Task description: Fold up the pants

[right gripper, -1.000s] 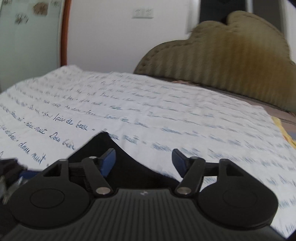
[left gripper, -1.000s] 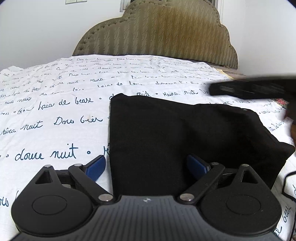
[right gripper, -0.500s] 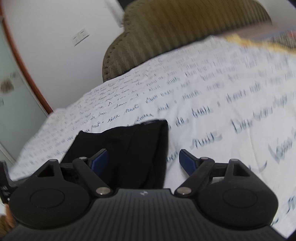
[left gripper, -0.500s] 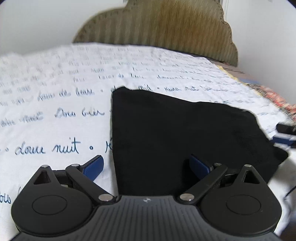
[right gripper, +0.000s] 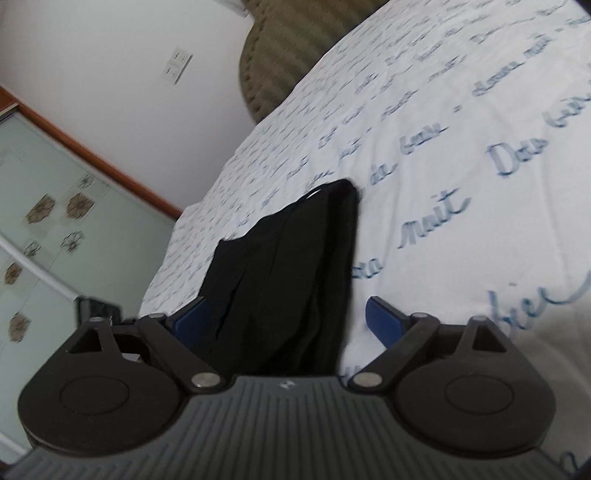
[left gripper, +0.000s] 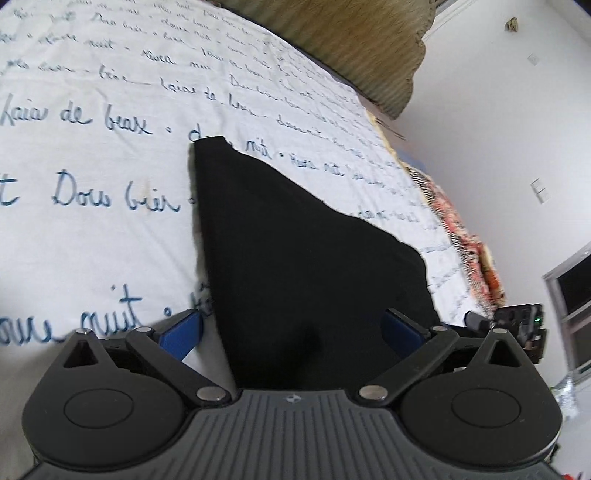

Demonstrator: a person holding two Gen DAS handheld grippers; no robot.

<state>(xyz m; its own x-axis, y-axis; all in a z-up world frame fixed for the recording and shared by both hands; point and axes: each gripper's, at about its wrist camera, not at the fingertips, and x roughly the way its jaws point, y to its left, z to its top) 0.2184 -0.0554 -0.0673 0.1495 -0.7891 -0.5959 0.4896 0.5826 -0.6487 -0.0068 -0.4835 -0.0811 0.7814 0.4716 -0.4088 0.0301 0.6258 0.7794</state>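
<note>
One folded black pants [left gripper: 295, 251]; one bed sheet [left gripper: 92, 155]; one headboard [left gripper: 351, 40]

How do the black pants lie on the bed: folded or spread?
Folded: the black pants form a compact bundle with stacked layers at its edge on the bedsheet.

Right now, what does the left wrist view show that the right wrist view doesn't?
Left wrist only: the patterned blanket along the bed's far edge, a window, and the other gripper's body peeking in at the right edge.
Right wrist only: a glass wardrobe door with flower decals, a wall socket, and the pants' layered folded edges.
Both: the black pants on the lettered sheet, the headboard, and open gripper jaws straddling the cloth without pinching it.
</note>
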